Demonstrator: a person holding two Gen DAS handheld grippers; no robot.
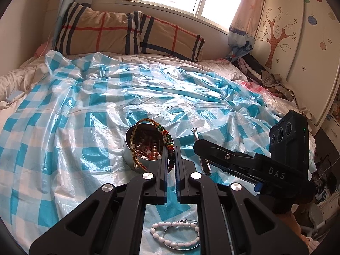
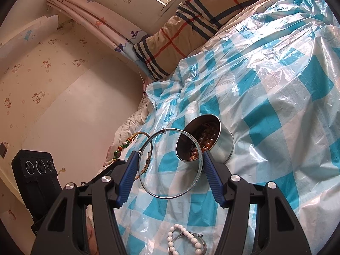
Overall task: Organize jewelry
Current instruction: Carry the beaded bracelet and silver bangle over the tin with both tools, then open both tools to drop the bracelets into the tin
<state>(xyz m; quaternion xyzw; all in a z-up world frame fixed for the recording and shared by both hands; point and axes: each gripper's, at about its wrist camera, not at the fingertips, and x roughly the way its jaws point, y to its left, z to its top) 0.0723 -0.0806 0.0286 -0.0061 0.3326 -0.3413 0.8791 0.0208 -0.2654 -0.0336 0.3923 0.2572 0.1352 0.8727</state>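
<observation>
Metal tin (image 1: 136,148): 1 | cord bracelet (image 1: 163,136): 1 | silver bangle (image 2: 170,163): 1 | white bead bracelet (image 1: 176,233): 1

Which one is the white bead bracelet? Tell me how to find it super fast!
Look at the bed covered by the blue-and-white checked plastic sheet, then find the round metal tin full of brown beads. The white bead bracelet lies flat on the sheet nearer than the tin. It is the only ring of milky oval beads, overlapping a thin silver bangle.
</observation>
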